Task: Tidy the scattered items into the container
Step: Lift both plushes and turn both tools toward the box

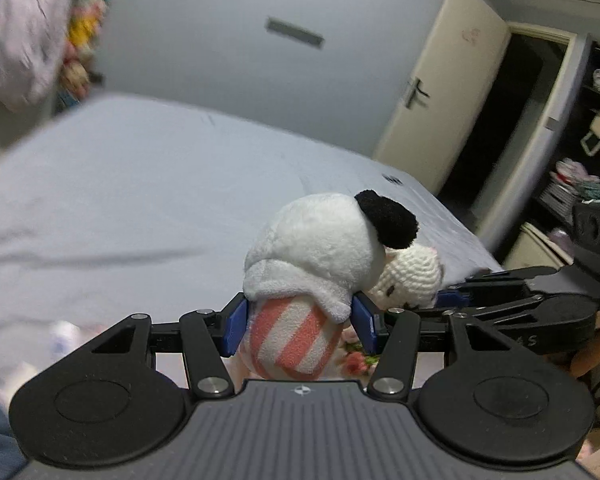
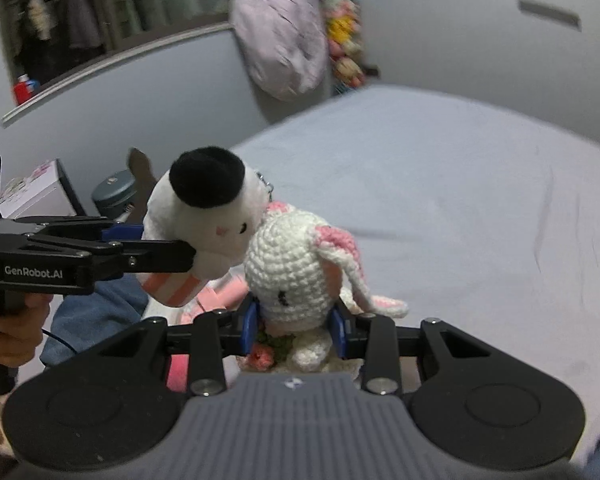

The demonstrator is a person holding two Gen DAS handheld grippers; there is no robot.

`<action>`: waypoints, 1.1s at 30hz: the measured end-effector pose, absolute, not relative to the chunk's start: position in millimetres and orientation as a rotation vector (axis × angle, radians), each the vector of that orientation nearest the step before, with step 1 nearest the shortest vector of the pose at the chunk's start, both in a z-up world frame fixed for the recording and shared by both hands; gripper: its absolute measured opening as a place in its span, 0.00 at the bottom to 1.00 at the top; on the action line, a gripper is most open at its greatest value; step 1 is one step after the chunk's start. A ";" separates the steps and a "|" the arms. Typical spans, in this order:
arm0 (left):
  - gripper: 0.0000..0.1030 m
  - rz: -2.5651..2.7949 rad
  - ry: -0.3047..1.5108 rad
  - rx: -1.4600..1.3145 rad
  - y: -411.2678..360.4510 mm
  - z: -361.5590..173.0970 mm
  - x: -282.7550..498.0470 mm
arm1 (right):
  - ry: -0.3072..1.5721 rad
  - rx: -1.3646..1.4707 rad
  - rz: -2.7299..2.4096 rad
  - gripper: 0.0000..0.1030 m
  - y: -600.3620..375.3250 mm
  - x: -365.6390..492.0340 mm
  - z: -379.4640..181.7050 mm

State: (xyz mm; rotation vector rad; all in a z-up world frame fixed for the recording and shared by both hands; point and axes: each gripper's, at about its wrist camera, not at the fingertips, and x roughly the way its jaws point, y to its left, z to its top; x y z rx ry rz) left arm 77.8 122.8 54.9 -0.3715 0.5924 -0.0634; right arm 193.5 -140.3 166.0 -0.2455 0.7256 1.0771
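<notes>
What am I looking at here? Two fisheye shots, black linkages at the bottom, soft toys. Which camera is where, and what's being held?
There is no robot arm. A person carries a handheld two-finger tool in each hand, and each has a fisheye camera looking forward along its fingers. The black linkages at the bottom of each picture are that tool's own mechanism.

In the left wrist view, the left tool is shut on a white plush toy with a black ear and a pink-striped body, clamped between the blue pads. The right tool comes in from the right.

In the right wrist view, the right tool is shut on a crocheted white rabbit with pink-lined ears. On the left you see the left tool side-on and the person's hand on its grip.

The two toys are held side by side above a grey bed. No container is clearly visible.
</notes>
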 end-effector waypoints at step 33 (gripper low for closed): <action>0.65 -0.099 1.110 -0.380 50.0 -76.2 199.8 | 1.272 -0.101 0.824 0.45 -181.3 280.5 10.0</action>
